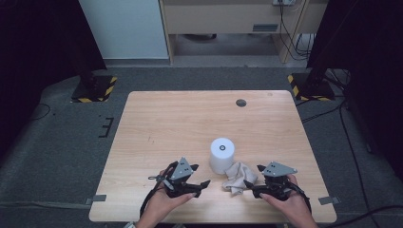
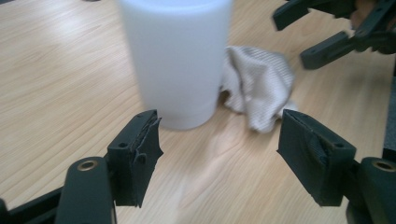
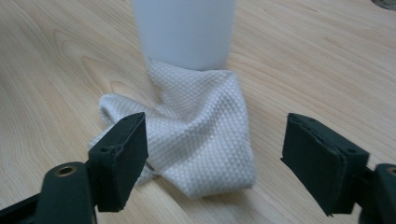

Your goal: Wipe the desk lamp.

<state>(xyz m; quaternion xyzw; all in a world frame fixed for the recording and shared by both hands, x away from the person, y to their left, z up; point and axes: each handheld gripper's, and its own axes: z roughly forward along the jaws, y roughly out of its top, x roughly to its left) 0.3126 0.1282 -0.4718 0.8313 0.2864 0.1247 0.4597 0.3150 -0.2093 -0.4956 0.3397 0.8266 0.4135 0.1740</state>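
A white cylindrical cup (image 1: 222, 155) stands upright near the table's front middle. A crumpled pale woven cloth (image 1: 237, 177) lies against its right front side. My left gripper (image 1: 203, 186) is open, left of the cloth and just in front of the cup (image 2: 177, 60), with nothing between its jaws. My right gripper (image 1: 249, 180) is open too, its jaws spread on either side of the cloth (image 3: 198, 135), close over it. In the left gripper view the cloth (image 2: 257, 84) shows behind the cup and the right gripper (image 2: 322, 32) at top right.
The wooden table (image 1: 190, 123) has a small dark round grommet (image 1: 241, 102) near its far edge. Grey tape tabs (image 1: 99, 198) mark the front corners. Black stands with striped bases (image 1: 95, 88) flank the table on the carpet.
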